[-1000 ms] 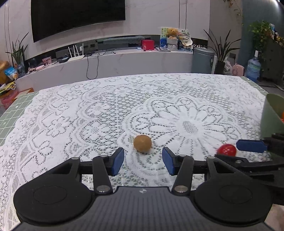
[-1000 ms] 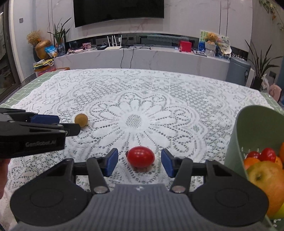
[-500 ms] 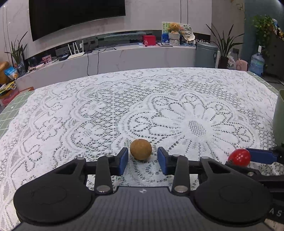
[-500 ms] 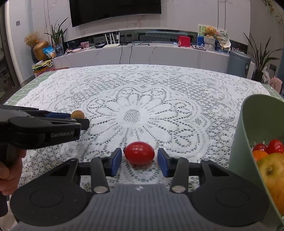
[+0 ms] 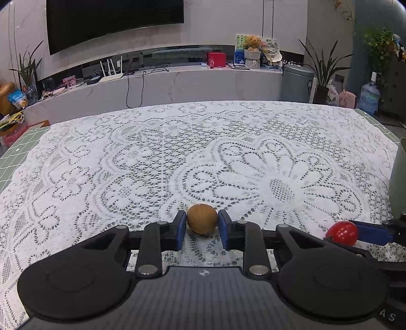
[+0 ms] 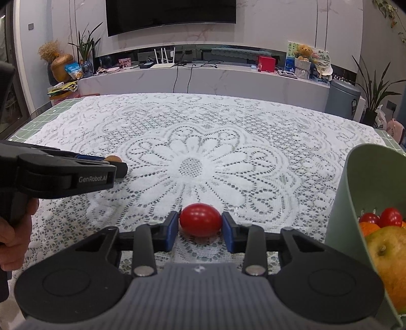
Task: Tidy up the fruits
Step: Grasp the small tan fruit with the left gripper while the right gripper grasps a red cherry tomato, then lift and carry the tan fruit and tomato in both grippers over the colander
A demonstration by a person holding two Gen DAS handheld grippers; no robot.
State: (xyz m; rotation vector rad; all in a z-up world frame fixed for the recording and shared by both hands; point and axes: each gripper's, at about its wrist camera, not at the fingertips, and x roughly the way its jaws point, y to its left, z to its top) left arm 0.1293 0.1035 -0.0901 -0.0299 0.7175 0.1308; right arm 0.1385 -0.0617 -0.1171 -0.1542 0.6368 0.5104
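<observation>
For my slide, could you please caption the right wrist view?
Right hand-held gripper closing on tomato beside basket.

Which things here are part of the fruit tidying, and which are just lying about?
Part of the job: brown fruit, red tomato, green basket, left gripper, right gripper.
Just lying about: television, teddy bear, red box.

the left hand-held gripper (image 5: 202, 226) is angled down, blue pads pressed on a brown fruit (image 5: 202, 218). the right hand-held gripper (image 6: 200, 227) is angled down, jaws closing, touching a red tomato (image 6: 200, 219).
</observation>
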